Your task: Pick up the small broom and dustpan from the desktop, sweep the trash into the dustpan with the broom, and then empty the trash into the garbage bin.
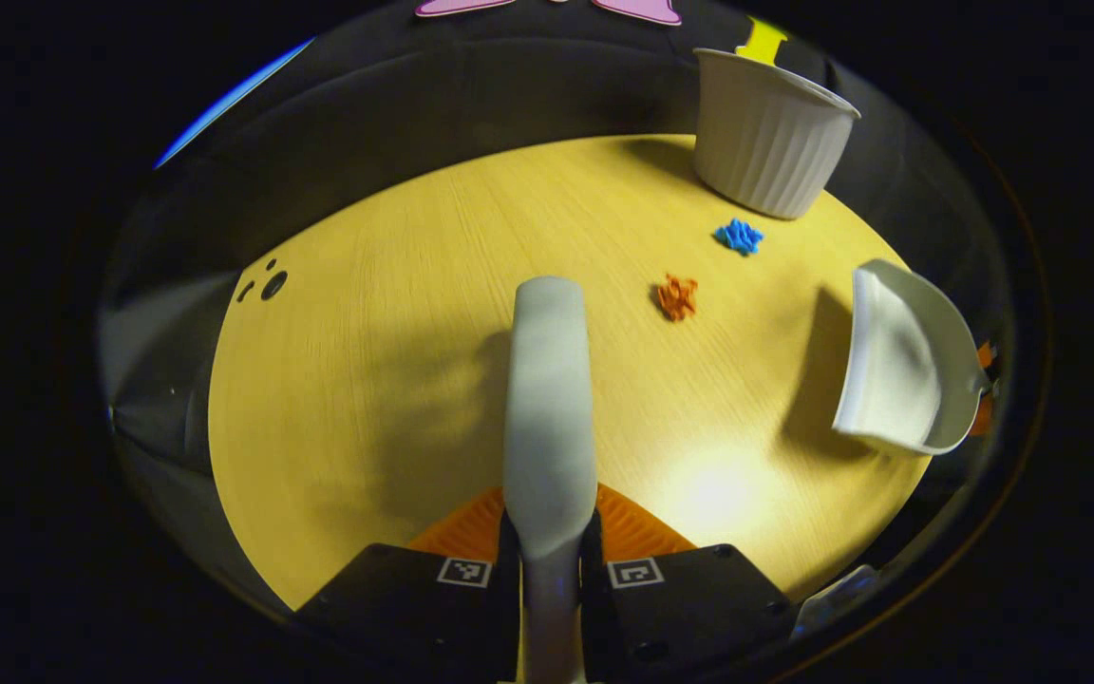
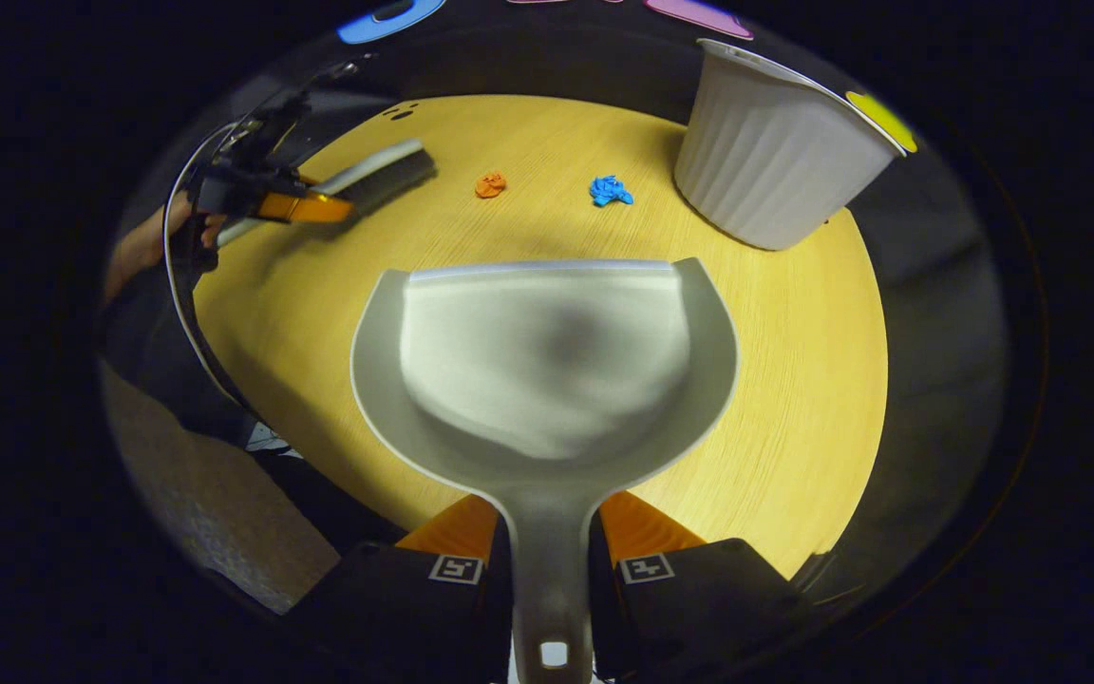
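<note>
— Starting at the left, we see the left gripper point(image 1: 549, 556) with both fingers pinched on the broom point(image 1: 549, 408) handle. What does the pose look like from the other side?

— In the right gripper view we find that left gripper point(image 2: 253, 195) far off at the table's left edge, a hand point(image 2: 143, 249) behind it, holding the broom point(image 2: 371, 176) low over the wood. The broom's long axis runs from the gripper out toward the table's middle, bristle head leading.

— In our left gripper view the same broom points straight away from us, a smooth, rounded pale back rising up the centre.

— Moving right, we see two crumpled scraps on the table point(image 1: 395, 313): the orange scrap point(image 1: 677, 296), then the blue scrap point(image 1: 739, 236), apart from each other.

— Beyond them stands the garbage bin point(image 1: 767, 133), upright, white, ribbed, tapering downward.

— Farthest right, our right gripper point(image 2: 549, 560) has both fingers pressed on the dustpan point(image 2: 547, 361) handle. The pan is held above the table, mouth pointing forward toward the scraps, handle back toward us. It is smooth, pale plastic, a scooped shape with a straight front lip.

— From the left gripper view the dustpan point(image 1: 903, 366) shows side-on at the right edge.
</note>
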A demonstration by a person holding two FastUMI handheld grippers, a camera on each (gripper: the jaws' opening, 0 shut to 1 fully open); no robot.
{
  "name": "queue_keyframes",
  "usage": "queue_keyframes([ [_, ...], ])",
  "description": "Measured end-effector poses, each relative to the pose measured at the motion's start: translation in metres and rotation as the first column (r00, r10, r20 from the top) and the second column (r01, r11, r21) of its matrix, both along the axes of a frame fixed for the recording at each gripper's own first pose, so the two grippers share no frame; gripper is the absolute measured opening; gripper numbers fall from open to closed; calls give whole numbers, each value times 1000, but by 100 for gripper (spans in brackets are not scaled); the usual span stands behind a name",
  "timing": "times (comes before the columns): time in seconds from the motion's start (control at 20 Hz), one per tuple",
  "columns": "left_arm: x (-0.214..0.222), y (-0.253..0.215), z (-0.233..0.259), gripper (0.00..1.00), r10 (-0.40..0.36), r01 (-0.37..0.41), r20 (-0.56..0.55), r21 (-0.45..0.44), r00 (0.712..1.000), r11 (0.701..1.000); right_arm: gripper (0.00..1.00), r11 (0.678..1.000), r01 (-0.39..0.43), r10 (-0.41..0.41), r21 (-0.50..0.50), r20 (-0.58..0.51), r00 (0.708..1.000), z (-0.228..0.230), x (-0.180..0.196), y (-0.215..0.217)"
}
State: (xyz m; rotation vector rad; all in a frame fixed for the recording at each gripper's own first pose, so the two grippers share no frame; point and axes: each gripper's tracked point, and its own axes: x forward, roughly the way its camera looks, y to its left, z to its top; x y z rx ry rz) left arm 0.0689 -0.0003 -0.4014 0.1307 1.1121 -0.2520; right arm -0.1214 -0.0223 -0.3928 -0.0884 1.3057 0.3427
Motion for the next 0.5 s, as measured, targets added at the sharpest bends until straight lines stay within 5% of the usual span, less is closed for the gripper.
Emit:
queue_keyframes([
  [0.5, 85, -69, -8, 29, -208, 208, 15, 45, 978, 977, 41, 998, -66, 66, -8, -43, 997, -18, 45, -13],
])
